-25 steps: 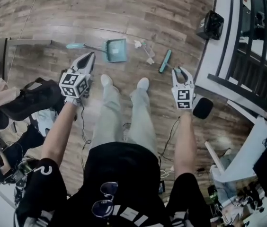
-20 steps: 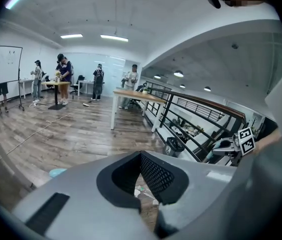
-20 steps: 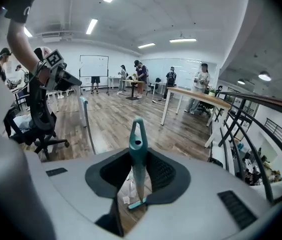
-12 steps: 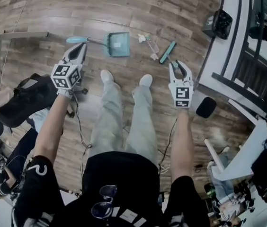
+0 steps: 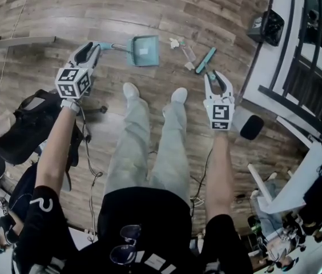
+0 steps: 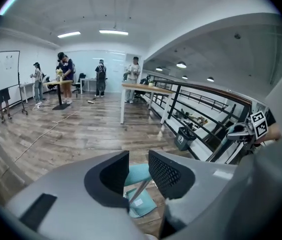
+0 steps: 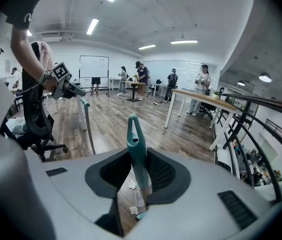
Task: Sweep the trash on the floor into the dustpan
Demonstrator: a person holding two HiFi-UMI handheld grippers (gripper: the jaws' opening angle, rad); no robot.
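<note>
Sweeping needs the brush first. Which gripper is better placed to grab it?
Right. The right gripper hangs open just short of the brush, which lines up between its jaws. The left gripper, jaws opening, is far over at the dustpan handle.

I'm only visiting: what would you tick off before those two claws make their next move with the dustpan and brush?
1. Left gripper ready to grab: ok, its jaws are opening.
2. Dustpan handle lined up: ok, it shows in the gap between the left jaws, and the pads are not pressing on it.
3. Right gripper ready to grab: ok, jaws apart, nothing gripped.
4. Brush in hand: not ok, it lies on the floor just ahead of the right gripper.
5. Trash within a sweep: ok, the scraps lie between the brush and the dustpan.
6. Dustpan's front edge flat on the floor: cannot tell.
</note>
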